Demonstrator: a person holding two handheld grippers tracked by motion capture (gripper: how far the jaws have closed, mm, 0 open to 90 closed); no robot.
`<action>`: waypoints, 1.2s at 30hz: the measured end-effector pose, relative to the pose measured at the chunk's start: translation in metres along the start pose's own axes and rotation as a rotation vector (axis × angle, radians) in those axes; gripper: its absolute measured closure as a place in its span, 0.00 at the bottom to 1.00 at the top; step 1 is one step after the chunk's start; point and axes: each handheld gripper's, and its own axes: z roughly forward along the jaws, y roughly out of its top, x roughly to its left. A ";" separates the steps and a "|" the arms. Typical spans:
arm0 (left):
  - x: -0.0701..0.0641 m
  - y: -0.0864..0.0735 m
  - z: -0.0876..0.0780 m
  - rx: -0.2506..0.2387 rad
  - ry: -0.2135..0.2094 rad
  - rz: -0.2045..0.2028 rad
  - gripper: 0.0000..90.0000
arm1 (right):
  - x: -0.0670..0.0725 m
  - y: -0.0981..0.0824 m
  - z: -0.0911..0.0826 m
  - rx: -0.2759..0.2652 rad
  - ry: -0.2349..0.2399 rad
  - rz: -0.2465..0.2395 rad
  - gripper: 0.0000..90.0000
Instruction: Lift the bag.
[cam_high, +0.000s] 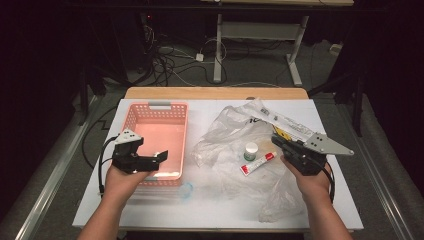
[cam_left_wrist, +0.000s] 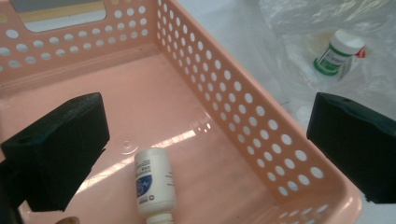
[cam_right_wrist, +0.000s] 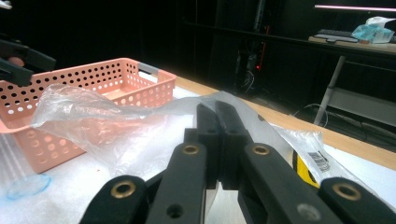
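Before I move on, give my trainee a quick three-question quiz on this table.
1. True or false: the white bottle lies on its side inside the pink basket.
2. Which gripper has its jaws wide apart? A) left gripper B) right gripper
3. Fill in: the red and white tube and the green-labelled jar both lie on a clear plastic ____.

Key:
1. True.
2. A. The left one hangs open over the basket; the right one is shut, and the plastic bag rises around its tips, though whether it is pinched I cannot tell.
3. bag.
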 end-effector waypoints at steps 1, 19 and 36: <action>0.002 0.003 0.002 0.016 0.003 0.000 0.00 | 0.000 0.000 0.000 0.000 0.000 0.000 1.00; 0.031 0.023 0.061 0.508 0.028 -0.047 0.13 | 0.000 0.001 -0.001 -0.005 0.002 0.003 1.00; 0.030 0.024 0.095 0.771 0.060 -0.065 0.41 | 0.000 0.001 -0.002 -0.008 0.002 -0.001 1.00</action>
